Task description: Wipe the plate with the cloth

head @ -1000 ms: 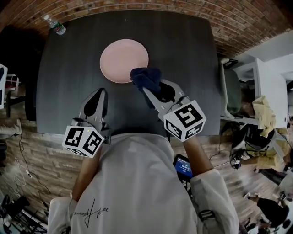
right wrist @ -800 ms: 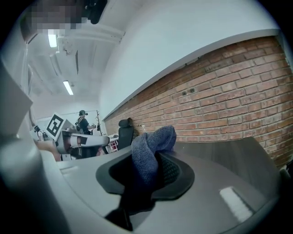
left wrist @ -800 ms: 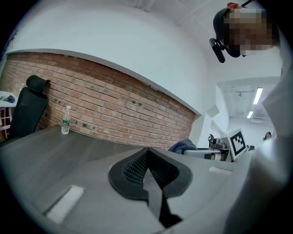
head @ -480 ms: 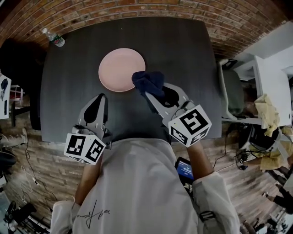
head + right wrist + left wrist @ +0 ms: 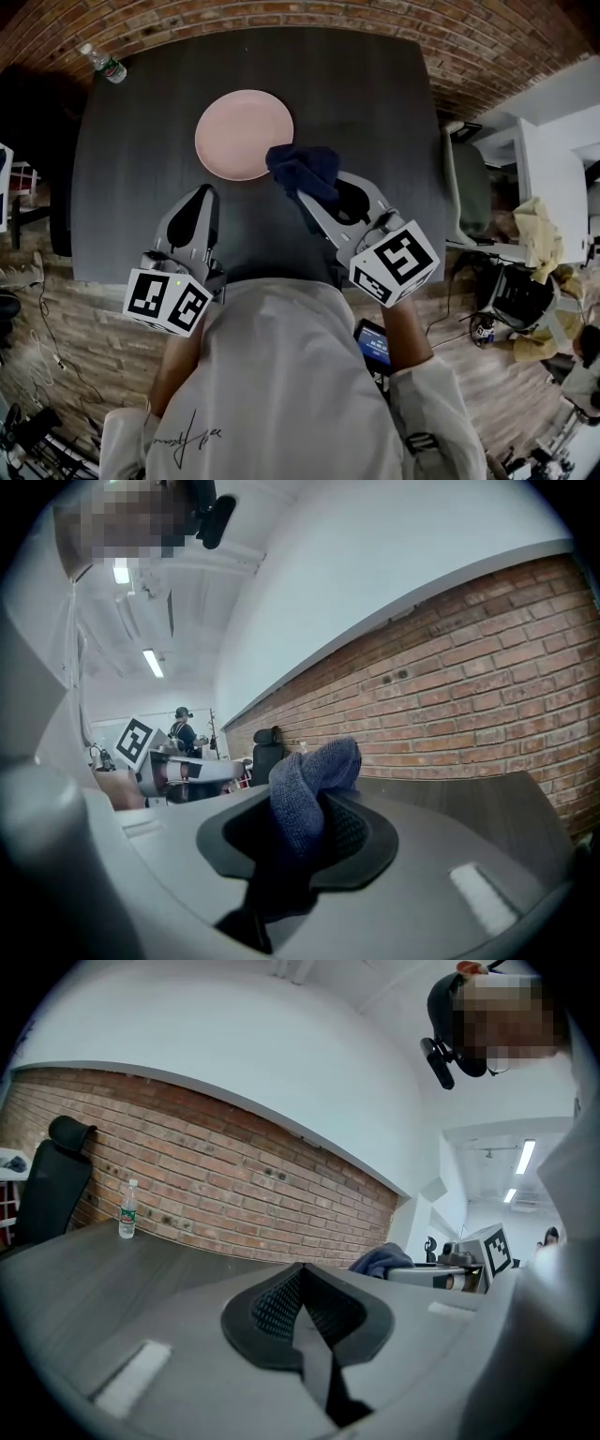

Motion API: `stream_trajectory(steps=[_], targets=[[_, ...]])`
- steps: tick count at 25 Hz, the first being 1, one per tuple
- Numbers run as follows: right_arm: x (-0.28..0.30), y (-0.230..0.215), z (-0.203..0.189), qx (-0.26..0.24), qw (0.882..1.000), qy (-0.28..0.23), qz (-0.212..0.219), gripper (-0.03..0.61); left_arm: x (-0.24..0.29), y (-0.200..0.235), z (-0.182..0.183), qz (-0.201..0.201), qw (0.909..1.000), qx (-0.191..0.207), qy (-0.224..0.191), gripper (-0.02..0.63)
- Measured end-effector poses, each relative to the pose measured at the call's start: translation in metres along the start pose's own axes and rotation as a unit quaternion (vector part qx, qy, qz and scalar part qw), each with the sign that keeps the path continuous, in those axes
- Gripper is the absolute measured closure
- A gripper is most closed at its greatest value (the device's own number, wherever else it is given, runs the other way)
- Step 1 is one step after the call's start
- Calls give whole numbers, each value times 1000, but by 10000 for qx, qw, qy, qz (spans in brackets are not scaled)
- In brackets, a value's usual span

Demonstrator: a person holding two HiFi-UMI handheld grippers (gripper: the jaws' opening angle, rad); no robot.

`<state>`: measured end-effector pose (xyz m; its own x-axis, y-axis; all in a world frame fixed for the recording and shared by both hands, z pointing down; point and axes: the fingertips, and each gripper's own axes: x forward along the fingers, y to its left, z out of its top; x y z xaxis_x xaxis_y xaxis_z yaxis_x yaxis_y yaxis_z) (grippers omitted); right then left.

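Seen from above, a pink plate sits on a dark table. The right gripper is clamped on a bunched blue cloth, held at the plate's near right rim. The left gripper, jaws closed on nothing, waits nearer the person. Wiping seems not yet begun

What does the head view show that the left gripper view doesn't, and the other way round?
Head view only: the pink plate. Left gripper view only: the left gripper seen end-on, jaws shut with nothing between them, and the ceiling lights. Both: the water bottle, the brick wall, and the blue cloth clamped in the right gripper.
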<state>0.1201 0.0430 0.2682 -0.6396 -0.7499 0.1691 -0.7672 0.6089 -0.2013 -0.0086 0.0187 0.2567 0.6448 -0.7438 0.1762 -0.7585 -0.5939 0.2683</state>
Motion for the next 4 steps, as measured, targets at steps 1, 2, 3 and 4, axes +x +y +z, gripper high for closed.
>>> stream_trajectory(steps=[1, 2, 3, 4], targets=[[0, 1, 0, -17, 10000, 15, 29, 469, 0, 1, 0, 8, 10000, -2, -1, 603], [0, 1, 0, -28, 10000, 24, 54, 469, -1, 2, 0, 13, 10000, 1, 3, 603], [0, 2, 0, -33, 10000, 30, 74, 469, -2, 3, 0, 17, 10000, 5, 8, 603], [-1, 2, 0, -36, 9999, 36, 90, 469, -2, 4, 0, 21, 10000, 10, 15, 603]])
